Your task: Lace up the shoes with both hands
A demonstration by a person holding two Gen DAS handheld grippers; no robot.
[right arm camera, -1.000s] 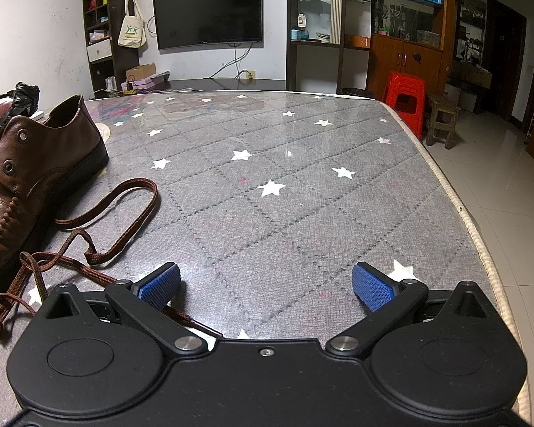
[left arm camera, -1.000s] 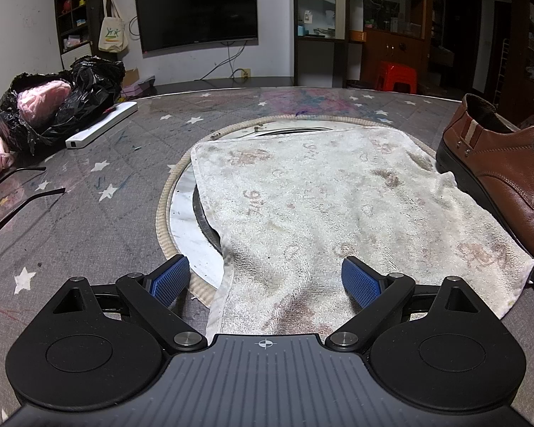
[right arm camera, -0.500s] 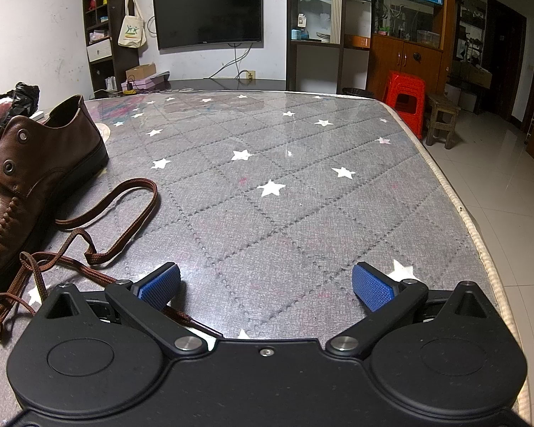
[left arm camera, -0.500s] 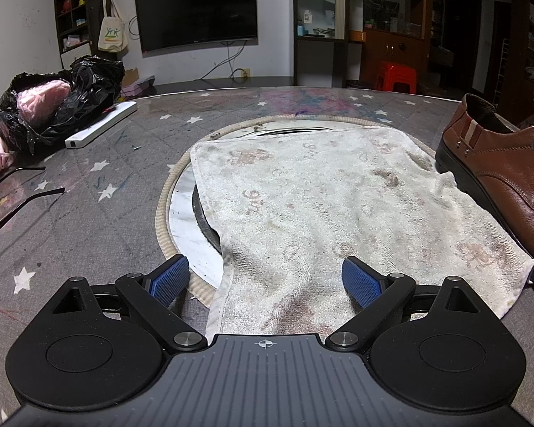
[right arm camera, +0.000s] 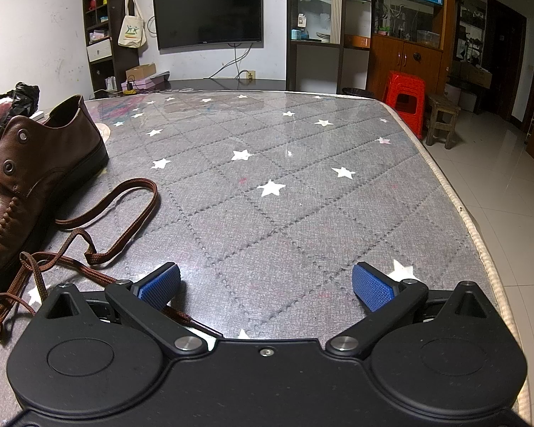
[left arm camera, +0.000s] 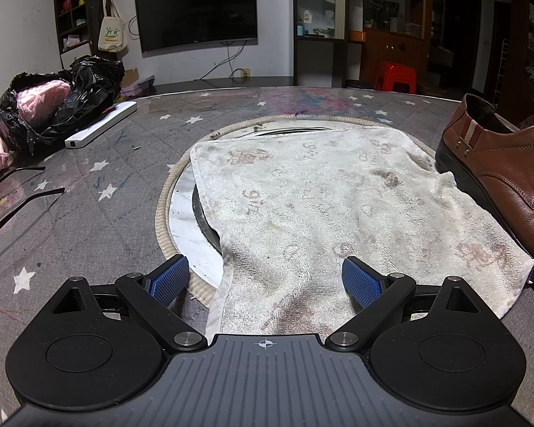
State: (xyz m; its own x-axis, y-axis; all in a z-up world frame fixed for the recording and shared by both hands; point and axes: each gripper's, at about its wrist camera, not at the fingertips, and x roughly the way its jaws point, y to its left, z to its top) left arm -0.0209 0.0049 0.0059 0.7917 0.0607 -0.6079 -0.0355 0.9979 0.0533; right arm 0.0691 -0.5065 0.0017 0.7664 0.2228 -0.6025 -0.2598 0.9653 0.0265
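- The table (right arm camera: 302, 192) wears a grey quilted cover printed with white stars, under a clear glossy sheet that reflects the room; smudges of pink and blue colour mark its far end.
- In the left wrist view a round opening edged with a pale woven rim (left arm camera: 162, 210) sits mid-table, and a stained white towel (left arm camera: 338, 213) lies over most of it.
- The left gripper (left arm camera: 265, 279) hangs low over the near edge of the towel, its blue pads spread wide with nothing between them.
- The brown leather shoe (left arm camera: 505, 174) stands at the right edge of that view, just beside the towel, eyelets bare.
- A black bin bag (left arm camera: 64, 103) with pink fluff inside and a white bar (left arm camera: 101, 124) lie far left on the table.
- In the right wrist view the shoe (right arm camera: 28, 178) is at the left, heel toward the far end of the table.
- The brown lace (right arm camera: 99, 224) lies loose on the cover beside the shoe, looping toward the camera; one end runs under the left finger.
- The right gripper (right arm camera: 267, 283) is held low over bare cover, fingers wide apart, gripping nothing.
- Behind: a white wall with a dark television (right arm camera: 208, 12), a hanging tote bag (right arm camera: 131, 32), shelves, glass cabinets, wooden cupboards, a red plastic stool (right arm camera: 407, 98), a small wooden stool and pale floor tiles.
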